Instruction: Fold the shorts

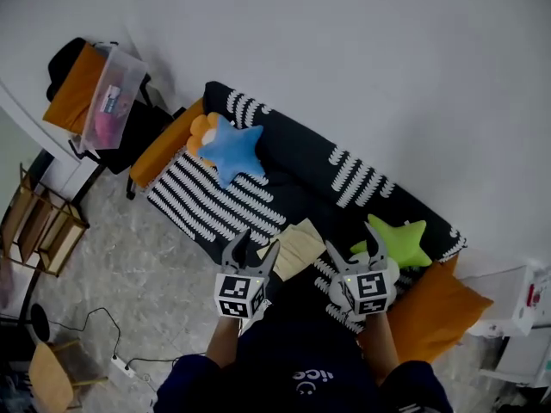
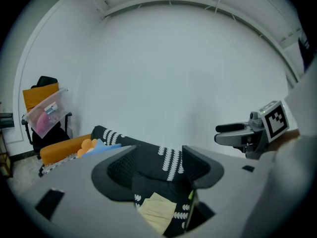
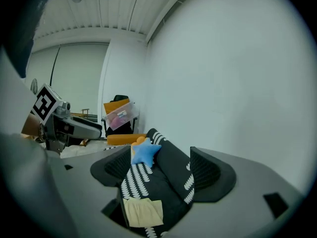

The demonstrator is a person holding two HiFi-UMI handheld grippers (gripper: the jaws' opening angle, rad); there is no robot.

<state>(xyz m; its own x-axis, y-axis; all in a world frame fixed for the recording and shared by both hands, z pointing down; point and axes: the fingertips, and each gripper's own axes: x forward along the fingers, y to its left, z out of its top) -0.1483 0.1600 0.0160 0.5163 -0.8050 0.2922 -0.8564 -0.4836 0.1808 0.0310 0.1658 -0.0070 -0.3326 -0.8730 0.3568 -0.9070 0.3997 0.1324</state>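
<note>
The pale yellow shorts (image 1: 297, 246) lie as a small flat packet on the seat of the black sofa with white leaf stripes (image 1: 293, 157). Both grippers are held up in the air in front of the sofa, above the shorts and apart from them. My left gripper (image 1: 258, 243) stands open with nothing between its jaws, and so does my right gripper (image 1: 351, 240). In the left gripper view the shorts (image 2: 157, 209) show low between the open jaws, with the right gripper (image 2: 247, 133) off to the side. The right gripper view shows the shorts (image 3: 142, 211) below its spread jaws.
A blue star pillow (image 1: 232, 149) and an orange flower pillow (image 1: 202, 132) sit at the sofa's left end, a green star pillow (image 1: 400, 241) at its right. An orange cushion (image 1: 439, 308), a clear plastic box (image 1: 112, 93) on a chair, wooden stools (image 1: 39, 222) and a floor cable (image 1: 120, 368) surround the sofa.
</note>
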